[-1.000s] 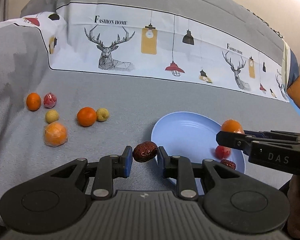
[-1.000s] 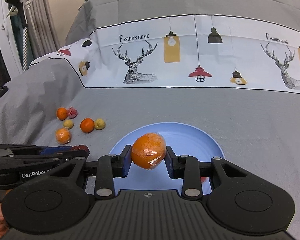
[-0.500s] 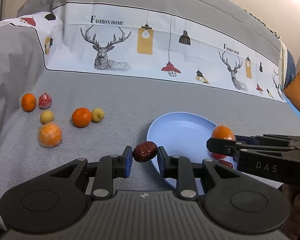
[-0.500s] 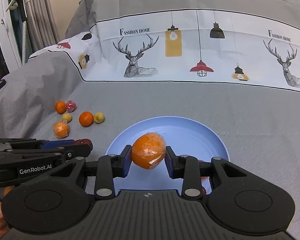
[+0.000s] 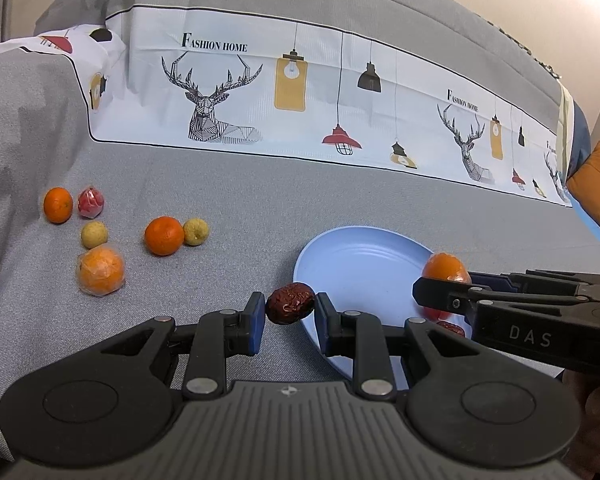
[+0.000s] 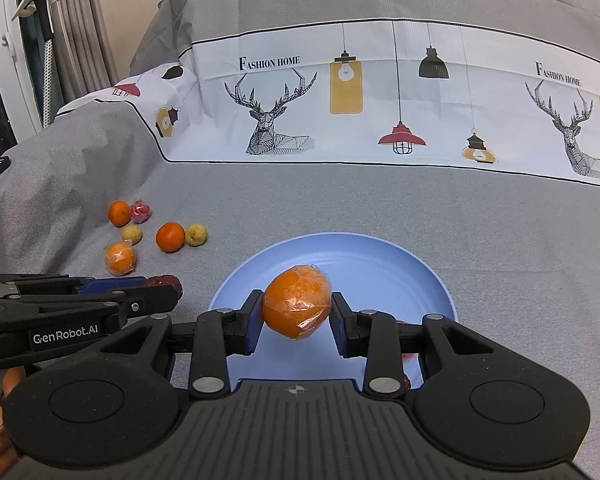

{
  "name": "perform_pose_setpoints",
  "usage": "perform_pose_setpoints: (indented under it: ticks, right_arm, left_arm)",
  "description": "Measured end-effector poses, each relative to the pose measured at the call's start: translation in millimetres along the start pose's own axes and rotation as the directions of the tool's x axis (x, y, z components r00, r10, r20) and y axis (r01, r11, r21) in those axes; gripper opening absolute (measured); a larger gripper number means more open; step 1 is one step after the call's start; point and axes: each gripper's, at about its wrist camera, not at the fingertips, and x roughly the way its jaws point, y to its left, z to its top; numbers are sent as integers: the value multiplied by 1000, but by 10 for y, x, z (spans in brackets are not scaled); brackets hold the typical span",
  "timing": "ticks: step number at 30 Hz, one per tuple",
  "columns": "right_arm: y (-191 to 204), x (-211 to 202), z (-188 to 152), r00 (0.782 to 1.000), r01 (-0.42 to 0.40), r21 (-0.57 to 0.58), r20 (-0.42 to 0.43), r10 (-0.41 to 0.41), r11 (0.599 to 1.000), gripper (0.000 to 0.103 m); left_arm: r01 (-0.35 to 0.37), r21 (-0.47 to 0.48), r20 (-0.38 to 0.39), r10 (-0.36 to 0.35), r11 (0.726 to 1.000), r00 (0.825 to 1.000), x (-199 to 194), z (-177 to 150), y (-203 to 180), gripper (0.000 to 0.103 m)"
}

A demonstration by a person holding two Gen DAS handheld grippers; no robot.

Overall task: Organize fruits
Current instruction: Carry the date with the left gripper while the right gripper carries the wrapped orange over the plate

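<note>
Nothing has moved: left claw [image 5: 290,315] grips red date [image 5: 291,303]; right claw [image 6: 296,318] grips wrapped orange [image 6: 297,306]

The right gripper [image 6: 297,312] clamps a wrapped orange [image 6: 297,307] in its jaws above the blue plate [image 6: 416,264].

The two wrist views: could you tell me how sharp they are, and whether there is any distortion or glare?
Left wrist view: sharp, evenly lit; the fisheye bows the printed band on the cloth into an arc. Right wrist view: equally sharp, same bowing; the plastic wrap on the wrapped orange in the right gripper shows small glints, and the blue plate has a soft sheen, not glare.
</note>
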Motion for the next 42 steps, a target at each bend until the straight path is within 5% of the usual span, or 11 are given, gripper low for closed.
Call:
perform_pose_setpoints:
  ticks: [12,15,20,30,42]
  right_arm:
    - [-69,-68,74,999,31,20,44,-32,999,37]
    - [-234,-230,167,983,100,116,140,-116,988,37]
    - [-497,-265,139,978,111,274,141,-154,955,37]
    - [-166,-71,68,988,113,84,97,-121,990,37]
    - [-69,-16,39,989,122,43,79,-125,992,37]
  left_arm:
    - [-7,0,6,7,1000,1000,-25,4,-1,29]
    - [-7,-7,11,7,1000,1000,-33,12,14,29]
    - [-3,13,28,3,1000,1000,-46,9,-25,29]
    - [56,229,61,-72,972,996,-26,-128,-451,29]
    - [88,182,44,-97,979,994,87,-123,-386,29]
